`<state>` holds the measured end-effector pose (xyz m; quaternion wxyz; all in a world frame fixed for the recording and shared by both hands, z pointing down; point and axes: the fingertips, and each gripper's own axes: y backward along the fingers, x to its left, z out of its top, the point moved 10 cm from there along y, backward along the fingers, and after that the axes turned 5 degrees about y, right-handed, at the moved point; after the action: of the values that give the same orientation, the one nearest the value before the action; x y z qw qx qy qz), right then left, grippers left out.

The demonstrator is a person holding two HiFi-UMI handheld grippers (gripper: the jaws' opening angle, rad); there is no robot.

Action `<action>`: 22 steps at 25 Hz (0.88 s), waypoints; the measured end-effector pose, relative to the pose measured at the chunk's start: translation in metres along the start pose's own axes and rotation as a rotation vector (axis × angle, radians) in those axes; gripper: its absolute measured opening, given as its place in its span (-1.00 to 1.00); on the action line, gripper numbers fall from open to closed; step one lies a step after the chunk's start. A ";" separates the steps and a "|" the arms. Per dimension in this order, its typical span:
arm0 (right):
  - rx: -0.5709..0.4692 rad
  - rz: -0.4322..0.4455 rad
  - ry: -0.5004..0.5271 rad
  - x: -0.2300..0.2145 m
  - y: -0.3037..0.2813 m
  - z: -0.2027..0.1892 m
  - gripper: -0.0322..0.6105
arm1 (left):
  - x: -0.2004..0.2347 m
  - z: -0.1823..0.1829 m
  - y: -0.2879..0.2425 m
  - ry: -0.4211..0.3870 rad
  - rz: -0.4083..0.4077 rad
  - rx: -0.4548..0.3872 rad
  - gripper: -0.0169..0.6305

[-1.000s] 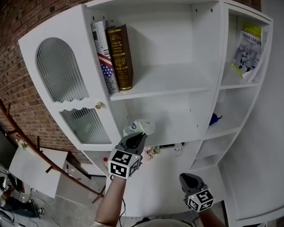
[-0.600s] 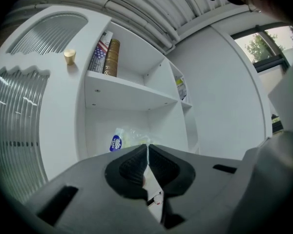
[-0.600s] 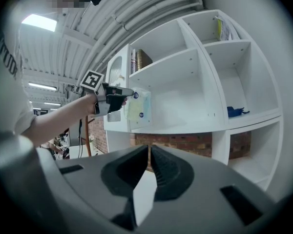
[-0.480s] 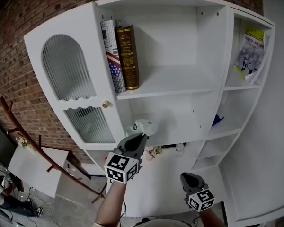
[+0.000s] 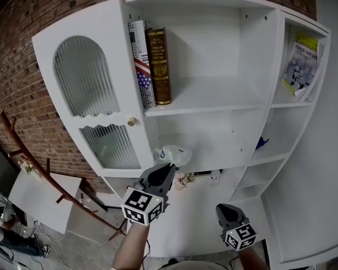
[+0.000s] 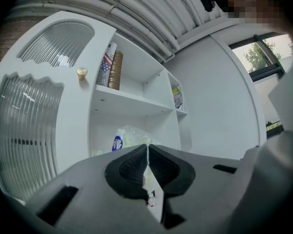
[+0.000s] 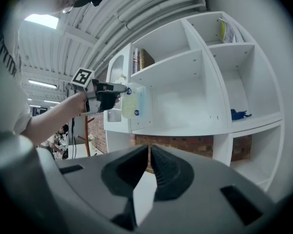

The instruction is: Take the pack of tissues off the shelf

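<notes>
right gripper jaws together, left gripper clamping pack of tissues

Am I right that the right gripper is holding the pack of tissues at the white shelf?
Not quite: the left gripper holds the pack of tissues at the white shelf, as the right gripper view shows.

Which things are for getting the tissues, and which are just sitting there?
For the job:
pack of tissues, held by its wrapper
left gripper, shut on it
white shelf unit

Just sitting there:
brown book
flag-patterned book
booklet
small blue thing
right gripper, shut and empty
</notes>
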<state>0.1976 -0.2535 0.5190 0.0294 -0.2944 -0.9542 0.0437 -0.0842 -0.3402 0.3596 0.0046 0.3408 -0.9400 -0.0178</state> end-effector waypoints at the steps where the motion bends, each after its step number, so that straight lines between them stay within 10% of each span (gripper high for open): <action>1: 0.000 -0.001 0.001 0.000 0.000 0.000 -0.79 | -0.001 -0.001 0.002 0.002 -0.002 -0.001 -0.85; 22: -0.001 -0.002 0.009 0.010 -0.006 0.005 -0.79 | -0.007 -0.061 0.059 0.081 0.051 0.037 -0.85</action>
<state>0.1860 -0.2533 0.5151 0.0336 -0.2939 -0.9543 0.0417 -0.1152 -0.2920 0.4229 0.0370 0.3174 -0.9475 0.0136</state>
